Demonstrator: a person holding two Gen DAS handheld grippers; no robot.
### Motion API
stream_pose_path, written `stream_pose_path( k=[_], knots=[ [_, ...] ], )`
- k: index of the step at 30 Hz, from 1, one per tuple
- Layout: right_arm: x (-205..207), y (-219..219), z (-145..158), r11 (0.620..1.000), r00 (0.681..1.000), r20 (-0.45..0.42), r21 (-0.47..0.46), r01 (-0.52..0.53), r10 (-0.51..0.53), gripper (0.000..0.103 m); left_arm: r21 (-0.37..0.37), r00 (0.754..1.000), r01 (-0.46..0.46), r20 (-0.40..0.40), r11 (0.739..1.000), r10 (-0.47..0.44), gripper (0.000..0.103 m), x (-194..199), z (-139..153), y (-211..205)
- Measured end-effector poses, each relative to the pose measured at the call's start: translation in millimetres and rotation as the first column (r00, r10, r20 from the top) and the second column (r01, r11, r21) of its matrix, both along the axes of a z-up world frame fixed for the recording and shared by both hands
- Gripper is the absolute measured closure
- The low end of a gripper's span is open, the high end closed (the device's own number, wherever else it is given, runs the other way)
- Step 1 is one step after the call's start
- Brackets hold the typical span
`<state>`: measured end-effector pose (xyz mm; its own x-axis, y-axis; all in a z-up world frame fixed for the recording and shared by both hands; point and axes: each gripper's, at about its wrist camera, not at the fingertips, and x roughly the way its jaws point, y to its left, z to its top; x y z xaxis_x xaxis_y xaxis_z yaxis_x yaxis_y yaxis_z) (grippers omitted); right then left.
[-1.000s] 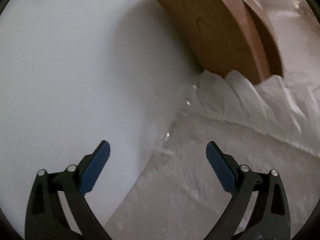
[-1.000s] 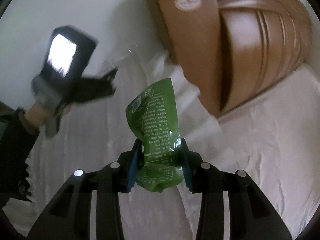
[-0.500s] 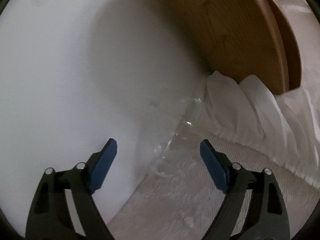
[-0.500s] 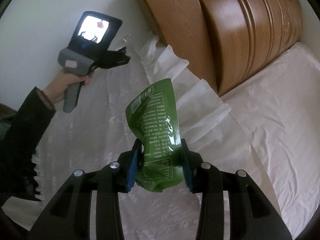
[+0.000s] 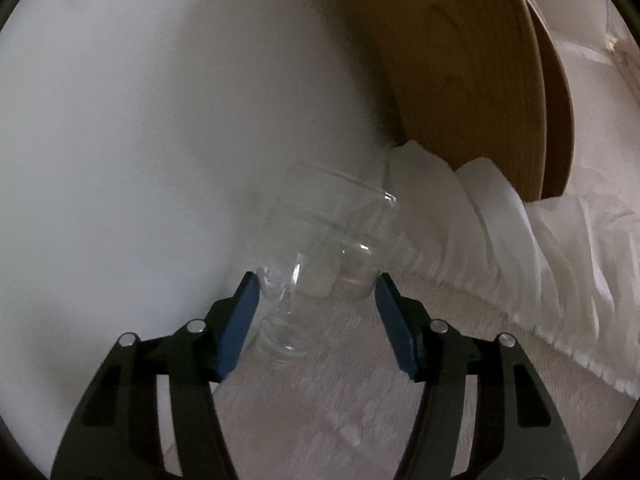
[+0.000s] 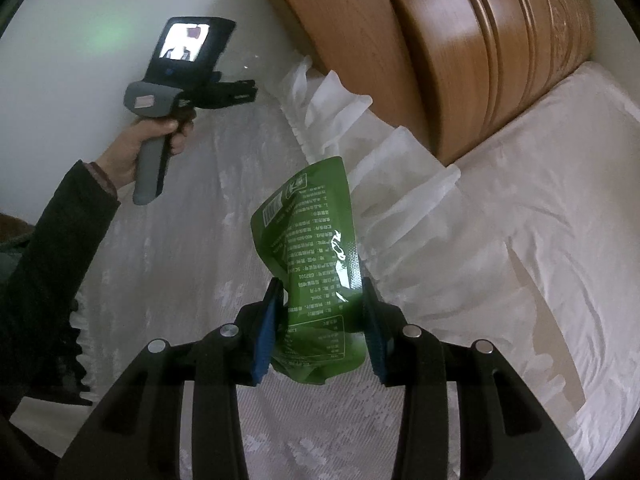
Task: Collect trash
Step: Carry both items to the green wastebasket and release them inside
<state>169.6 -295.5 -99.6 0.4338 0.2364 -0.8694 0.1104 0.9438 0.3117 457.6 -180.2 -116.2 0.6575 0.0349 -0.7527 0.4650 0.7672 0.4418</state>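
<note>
White lace-covered bed point(image 6: 168, 264) against a white wall point(image 5: 140, 140), one wooden headboard point(image 6: 460, 48), one frilled pillow point(image 6: 400, 184). One clear plastic bottle point(image 5: 320, 256) lies on the bed at the wall edge, beside the pillow frill. Left tongs point(image 5: 316, 316) are spread wide, blue pads flanking the bottle's near end; contact cannot be told. Right tongs point(image 6: 322, 328) are clamped on one green snack pouch point(image 6: 316, 264), held above the bed. One left hand point(image 6: 148, 140) grips the handle.
</note>
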Motion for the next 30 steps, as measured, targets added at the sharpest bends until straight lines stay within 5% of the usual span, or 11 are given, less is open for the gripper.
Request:
stream_pose_path(
  k=[10, 17, 26, 30],
  knots=[
    [-11, 24, 9, 0.999, 0.999, 0.026, 0.014, -0.036, 0.036, 0.064, -0.156, 0.992, -0.115, -0.072, 0.981, 0.105, 0.044, -75, 63, 63],
    [-36, 53, 17, 0.992, 0.993, 0.041, 0.053, -0.115, 0.113, 0.064, -0.215, 0.97, -0.227, -0.131, 0.95, 0.203, 0.044, -177, 86, 99],
    [-99, 81, 13, 0.966, 0.97, 0.027, 0.09, -0.242, 0.24, 0.063, -0.257, 0.893, -0.429, -0.267, 0.866, 0.363, 0.044, -332, 56, 166],
    [-131, 78, 6, 0.96, 0.965, 0.007, 0.1, -0.26, 0.261, 0.063, -0.228, 0.892, -0.426, -0.265, 0.876, 0.365, 0.044, -387, 51, 173]
  ],
)
